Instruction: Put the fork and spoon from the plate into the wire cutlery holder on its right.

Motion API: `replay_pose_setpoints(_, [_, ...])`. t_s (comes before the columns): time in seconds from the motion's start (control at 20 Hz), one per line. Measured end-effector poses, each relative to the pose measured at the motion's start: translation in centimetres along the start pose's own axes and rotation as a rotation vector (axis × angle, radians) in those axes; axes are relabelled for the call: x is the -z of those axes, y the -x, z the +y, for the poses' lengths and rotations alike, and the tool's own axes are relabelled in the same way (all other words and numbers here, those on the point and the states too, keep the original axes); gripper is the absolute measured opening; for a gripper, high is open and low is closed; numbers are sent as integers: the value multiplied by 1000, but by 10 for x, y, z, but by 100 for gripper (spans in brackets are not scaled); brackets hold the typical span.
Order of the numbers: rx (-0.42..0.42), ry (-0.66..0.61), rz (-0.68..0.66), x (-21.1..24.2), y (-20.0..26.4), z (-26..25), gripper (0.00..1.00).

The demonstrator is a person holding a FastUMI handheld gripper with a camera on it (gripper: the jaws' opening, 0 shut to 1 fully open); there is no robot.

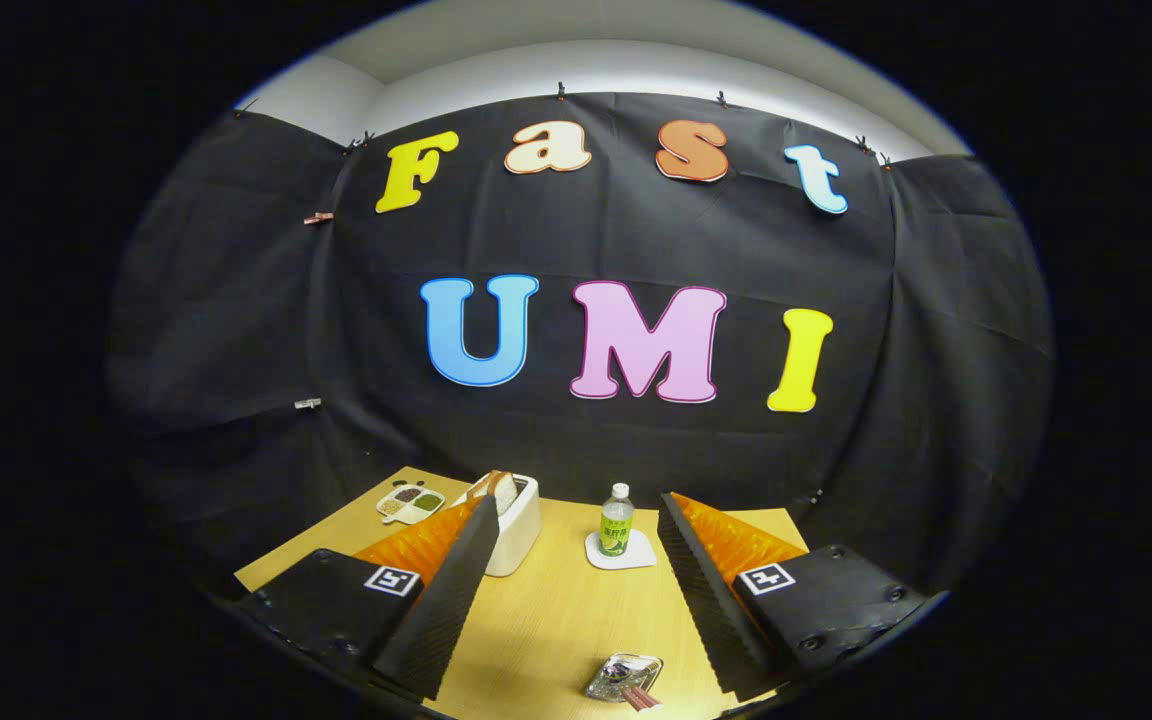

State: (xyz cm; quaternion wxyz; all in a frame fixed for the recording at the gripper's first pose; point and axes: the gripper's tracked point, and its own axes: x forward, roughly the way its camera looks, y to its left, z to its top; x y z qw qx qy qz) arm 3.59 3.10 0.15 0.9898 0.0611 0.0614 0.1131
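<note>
Gripper [576,570] fingers spread wide, holding nothing, up above the table [556,620]. Near you from the bottle [616,520] sits a small shiny dish [624,675] — can't tell you whether cutlery's moved.

A small shiny plate [624,675] lies flat on the wooden table between the wide-apart jaws, cutlery handles [640,697] sticking out over its near rim.

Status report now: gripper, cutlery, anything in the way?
Gripper open, holding nothing, above the table. Small shiny dish with reddish sticks between its fingers; fork and spoon not identifiable. Bottle and white box beyond.
</note>
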Motion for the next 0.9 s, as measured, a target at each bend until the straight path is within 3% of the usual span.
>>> replay_pose_setpoints(0.45, [-135, 53, 0, -1, -16, -2, 99])
replay_pose_setpoints(0.9, [-175, 92, -2, -8, -17, -20, 99])
